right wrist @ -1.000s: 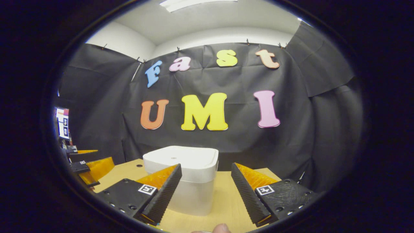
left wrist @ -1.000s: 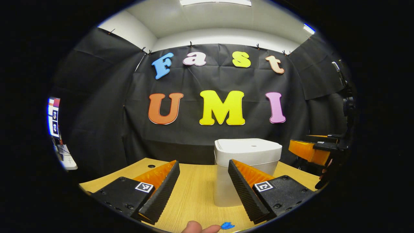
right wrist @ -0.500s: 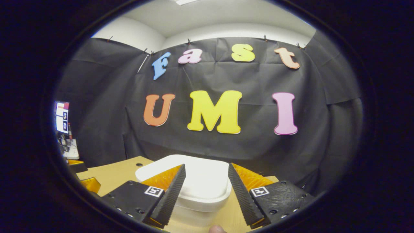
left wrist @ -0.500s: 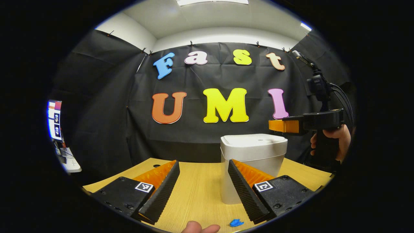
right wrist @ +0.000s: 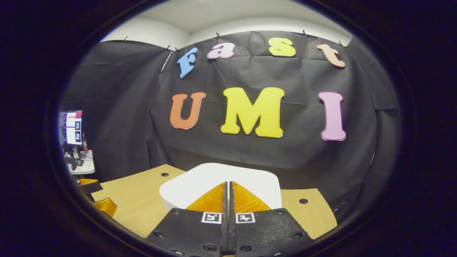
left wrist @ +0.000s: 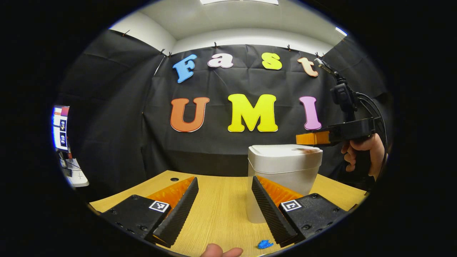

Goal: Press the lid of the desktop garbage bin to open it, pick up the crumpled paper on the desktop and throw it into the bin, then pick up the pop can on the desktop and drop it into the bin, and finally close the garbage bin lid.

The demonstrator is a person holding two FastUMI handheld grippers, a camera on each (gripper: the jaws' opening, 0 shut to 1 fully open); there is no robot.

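The bin (left wrist: pixel 284 178) stands upright on the wooden table (left wrist: pixel 217 210), toward the table's back edge in front of the black cloth wall (left wrist: pixel 117 117). Its lid (left wrist: pixel 285 150) lies flat and closed on top.

In the left gripper view, the left gripper (left wrist: pixel 225 203) hangs low over the table on the near side of the bin. Its two fingers are spread wide apart and hold nothing; bare table shows between them. The finger nearer the bin overlaps the bin's lower wall in the picture, though whether it touches the bin cannot be told. A small blue scrap (left wrist: pixel 265 244) lies on the table just in front of the bin, and a fingertip (left wrist: pixel 221 251) shows at the bottom edge beside the scrap.

The right gripper (left wrist: pixel 303 138) shows in the same view, held by a hand (left wrist: pixel 360 151) to the side of the bin. It reaches level over the lid, its tip above the lid's edge, with a dark shadow on the lid under it. Whether it presses on the lid cannot be told.

In the right gripper view, the right gripper (right wrist: pixel 227 192) has its fingers closed together with nothing between them, and it points out over the lid (right wrist: pixel 221 176) from just above. A round hole (right wrist: pixel 302 201) shows in the table (right wrist: pixel 132 200) beside the bin.
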